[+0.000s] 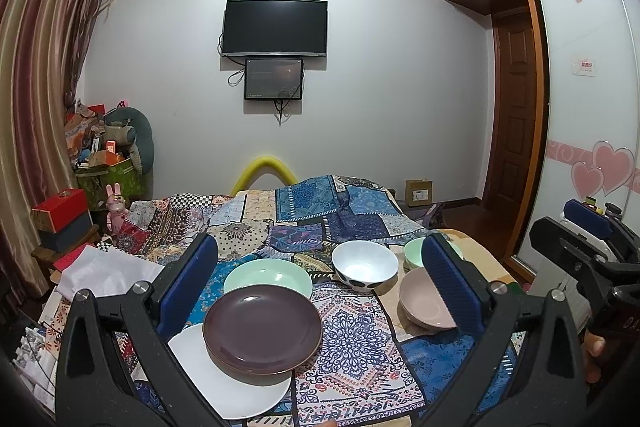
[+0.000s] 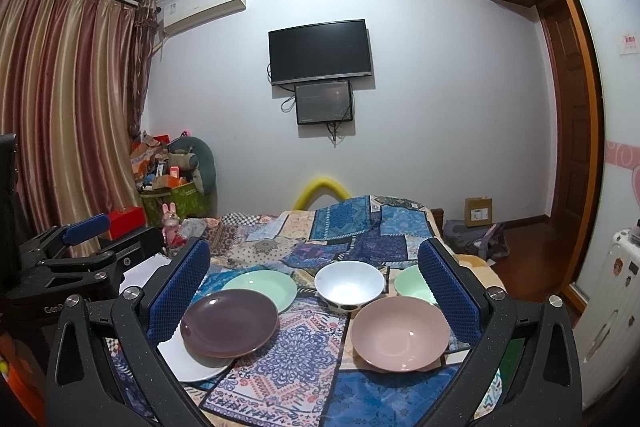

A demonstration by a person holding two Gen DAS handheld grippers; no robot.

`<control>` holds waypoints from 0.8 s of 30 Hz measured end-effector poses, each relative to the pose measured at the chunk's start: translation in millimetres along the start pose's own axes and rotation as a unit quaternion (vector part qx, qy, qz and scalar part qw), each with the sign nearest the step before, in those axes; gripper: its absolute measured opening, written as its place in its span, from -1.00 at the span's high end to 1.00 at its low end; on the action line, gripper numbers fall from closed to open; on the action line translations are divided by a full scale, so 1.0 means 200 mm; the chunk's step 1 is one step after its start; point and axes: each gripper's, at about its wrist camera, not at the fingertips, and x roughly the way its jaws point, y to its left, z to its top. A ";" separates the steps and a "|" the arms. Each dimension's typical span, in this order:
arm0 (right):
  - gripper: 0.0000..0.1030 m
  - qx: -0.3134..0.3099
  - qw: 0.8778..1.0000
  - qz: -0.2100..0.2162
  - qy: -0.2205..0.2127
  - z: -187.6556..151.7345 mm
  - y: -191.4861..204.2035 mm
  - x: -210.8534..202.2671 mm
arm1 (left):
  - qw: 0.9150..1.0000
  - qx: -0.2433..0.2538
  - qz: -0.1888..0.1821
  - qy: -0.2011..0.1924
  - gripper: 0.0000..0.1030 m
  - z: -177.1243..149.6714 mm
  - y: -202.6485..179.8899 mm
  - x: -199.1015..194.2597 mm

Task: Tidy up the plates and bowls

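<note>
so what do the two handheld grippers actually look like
Both match: the left gripper and right gripper have matte black speckled plastic arms with triangular cut-outs and silver round bolts. Each finger carries a long blue pad with a fine ribbed or mesh texture. No cables or sleeves are visible.

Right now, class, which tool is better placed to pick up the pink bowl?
Right. The right tool is open with the pink bowl near its right finger; the left tool frames the purple plate.
</note>
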 end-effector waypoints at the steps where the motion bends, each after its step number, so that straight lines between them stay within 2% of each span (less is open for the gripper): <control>1: -1.00 0.000 1.000 0.001 0.000 0.00 0.00 0.00 | 1.000 0.000 0.000 0.000 -1.00 0.00 0.00 0.00; 19: -1.00 0.002 1.000 0.001 0.003 -0.04 0.01 0.03 | 1.000 -0.009 0.001 0.008 -1.00 -0.01 0.02 0.03; 24: -1.00 0.008 1.000 0.004 0.020 -0.07 0.02 0.10 | 1.000 -0.004 -0.002 0.024 -1.00 -0.02 0.06 0.10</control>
